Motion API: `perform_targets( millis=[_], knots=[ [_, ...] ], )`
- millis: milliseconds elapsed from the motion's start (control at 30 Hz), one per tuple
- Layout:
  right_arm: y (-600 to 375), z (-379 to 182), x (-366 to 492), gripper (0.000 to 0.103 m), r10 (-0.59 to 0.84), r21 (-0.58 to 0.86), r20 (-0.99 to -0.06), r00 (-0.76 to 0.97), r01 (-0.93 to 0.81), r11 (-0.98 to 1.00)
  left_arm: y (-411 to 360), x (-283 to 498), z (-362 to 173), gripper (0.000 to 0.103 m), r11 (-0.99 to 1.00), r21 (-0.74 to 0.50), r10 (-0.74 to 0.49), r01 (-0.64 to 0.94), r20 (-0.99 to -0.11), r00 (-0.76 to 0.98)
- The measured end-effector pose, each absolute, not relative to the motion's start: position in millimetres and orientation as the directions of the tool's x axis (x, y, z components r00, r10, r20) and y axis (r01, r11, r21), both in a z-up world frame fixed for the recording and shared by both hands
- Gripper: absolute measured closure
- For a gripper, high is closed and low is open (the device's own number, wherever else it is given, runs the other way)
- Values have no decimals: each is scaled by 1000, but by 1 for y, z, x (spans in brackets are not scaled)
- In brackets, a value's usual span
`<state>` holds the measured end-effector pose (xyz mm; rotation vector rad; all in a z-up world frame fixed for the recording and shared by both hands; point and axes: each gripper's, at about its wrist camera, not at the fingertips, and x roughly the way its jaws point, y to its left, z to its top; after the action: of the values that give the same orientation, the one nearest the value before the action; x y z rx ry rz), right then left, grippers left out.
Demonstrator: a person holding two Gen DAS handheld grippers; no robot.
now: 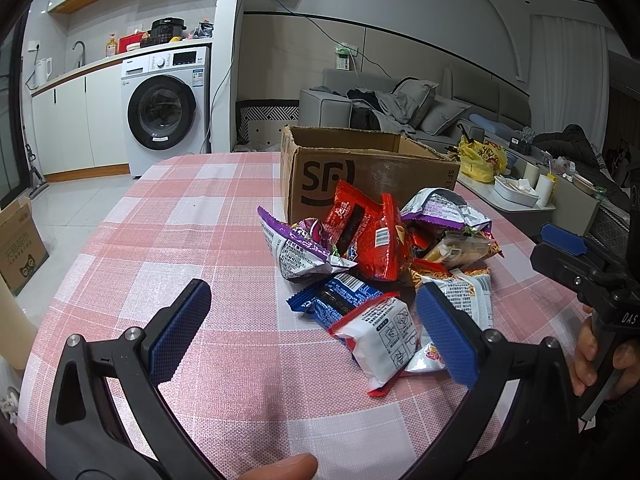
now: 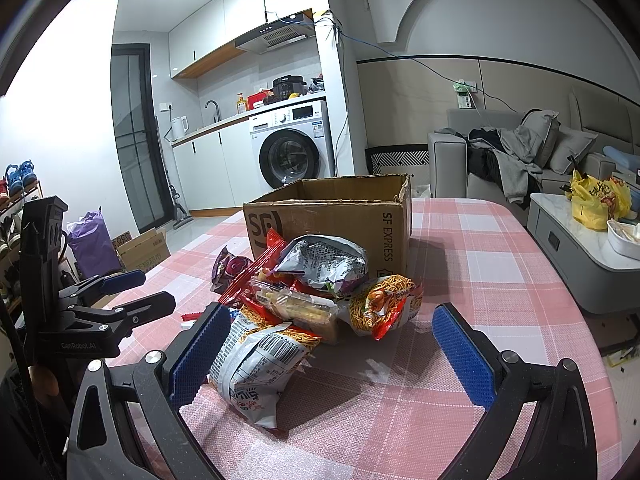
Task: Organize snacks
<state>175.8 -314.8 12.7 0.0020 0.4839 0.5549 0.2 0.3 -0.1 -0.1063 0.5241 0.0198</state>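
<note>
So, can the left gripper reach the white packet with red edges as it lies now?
Probably yes: the left gripper is open, the white packet lies at the pile's near edge, nothing covering it.

Both tools hang with blue pads spread wide and nothing between them: left tool (image 1: pixel 312 328), right tool (image 2: pixel 332 354), each gripped by a hand (image 1: pixel 600 356).

The cardboard box (image 2: pixel 332 220) hides its own inside; lower packets in the snack pile (image 1: pixel 376 264) lie buried; packet print is too small to read; the bench's (image 1: pixel 200 208) near edge is cut off.
</note>
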Motion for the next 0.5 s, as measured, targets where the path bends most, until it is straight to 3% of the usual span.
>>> perform_targets(
  millis=[500],
  knots=[
    [-314,12,176,0,506,129,-440,742,-506,853,0,0,0,1,994,-98,-8,-48,-501,865]
  ],
)
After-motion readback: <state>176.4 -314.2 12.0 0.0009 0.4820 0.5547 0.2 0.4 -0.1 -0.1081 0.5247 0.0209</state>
